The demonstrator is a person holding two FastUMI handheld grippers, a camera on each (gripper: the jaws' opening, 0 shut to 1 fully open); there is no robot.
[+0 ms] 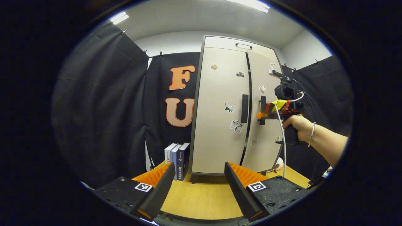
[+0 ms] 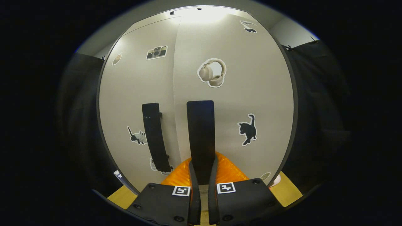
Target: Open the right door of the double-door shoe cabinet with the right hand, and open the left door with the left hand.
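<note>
The right gripper [image 2: 201, 175] is clamped on the right door's handle [image 2: 200, 138] dead ahead between its fingers; pull back in an arc about the hinge; the left gripper [image 1: 198, 182] waits wide open, empty, well short of the left door's handle [image 1: 244, 108].

A light wooden table [image 1: 201, 197] carries everything here. The tall pale shoe cabinet [image 1: 216, 125] stands on it on short dark feet, toward the back. Just beside the cabinet's left side, a few books [image 1: 177, 158] stand upright in a row on the tabletop, and at its right foot lies a small whitish thing [image 1: 279, 163] too hidden to make out.
</note>
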